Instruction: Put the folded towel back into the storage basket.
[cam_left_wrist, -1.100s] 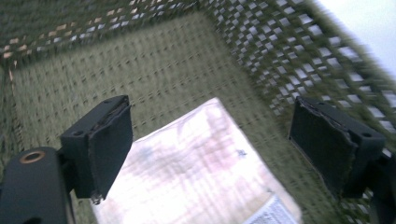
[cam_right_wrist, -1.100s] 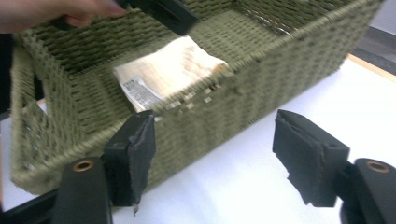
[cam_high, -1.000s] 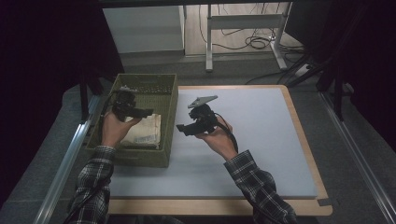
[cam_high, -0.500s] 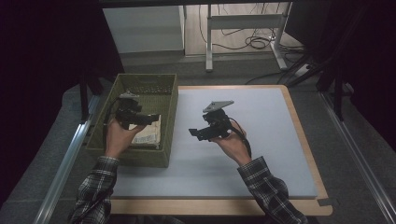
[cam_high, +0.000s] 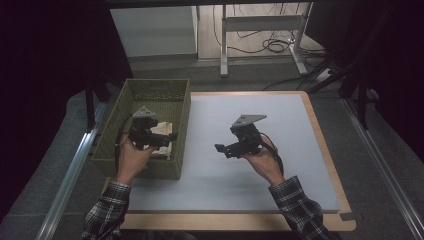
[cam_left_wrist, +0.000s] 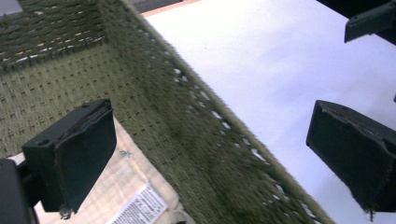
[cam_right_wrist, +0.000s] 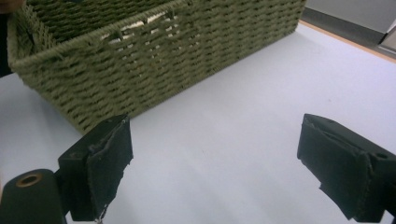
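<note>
Hands come in from the bottom of the high view, each in a plaid sleeve and each holding a gripper. The left gripper (cam_high: 161, 140) hangs over the near right corner of the woven green basket (cam_high: 129, 95), which stands at the left edge of the pale mat (cam_high: 280, 150) on the table. Its jaws have just been opening and now stand wide apart with nothing between them. In the left gripper view one jaw sits over the inside of the basket and the other over the mat outside, so the basket's right wall runs between them without touching either.

A folded cream cloth (cam_left_wrist: 119, 182) lies on the basket floor at the near end, against the right wall, with a printed white label (cam_left_wrist: 142, 205) showing at its edge. The left gripper is just above it but has no hold on it.

The right gripper (cam_high: 226, 148) is held over the bare mat, well to the right of the basket and pointing toward it. Its jaws have also just been opening and stand wide, empty. In the right gripper view the basket's outer wall lies ahead, with only mat between the jaws.
</note>
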